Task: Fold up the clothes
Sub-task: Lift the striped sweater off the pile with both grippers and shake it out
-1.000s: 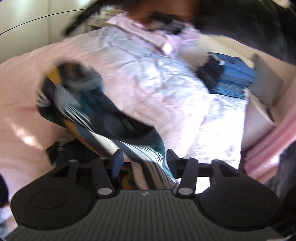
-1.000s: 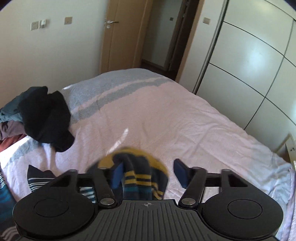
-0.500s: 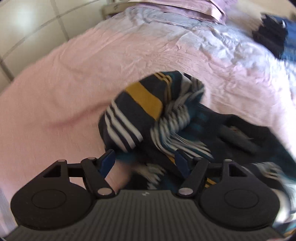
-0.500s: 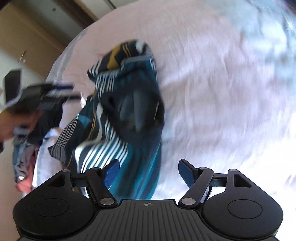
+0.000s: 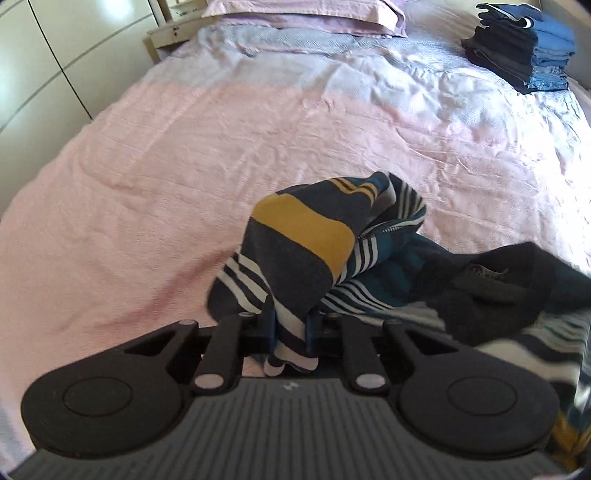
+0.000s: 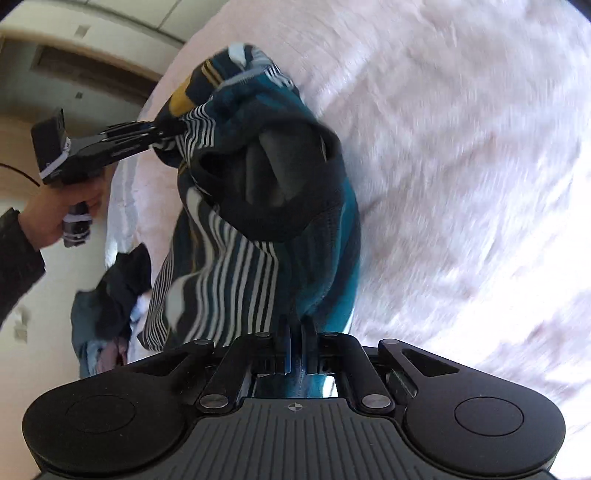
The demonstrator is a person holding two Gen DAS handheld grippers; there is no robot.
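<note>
A striped shirt point(image 5: 306, 247) in navy, teal, white and mustard with a dark collar hangs bunched above the pink bedspread point(image 5: 155, 177). My left gripper point(image 5: 290, 325) is shut on a striped edge of it, cloth poking out between the fingers. In the right wrist view the same shirt point(image 6: 266, 229) stretches from my right gripper point(image 6: 295, 349), shut on its teal edge, up to the left gripper point(image 6: 162, 133) held by a hand point(image 6: 55, 214) at the left. The dark collar point(image 6: 280, 184) faces the camera.
A stack of folded dark and blue clothes point(image 5: 517, 55) sits at the bed's far right, near the pillows point(image 5: 303, 16). A heap of unfolded clothes point(image 6: 110, 302) lies at the bed's edge. Wardrobe doors point(image 5: 44, 55) stand to the left of the bed.
Both grippers were open half a second ago with the shirt lying loose; now each has shut on an edge of it and the shirt is lifted and stretched between them.
</note>
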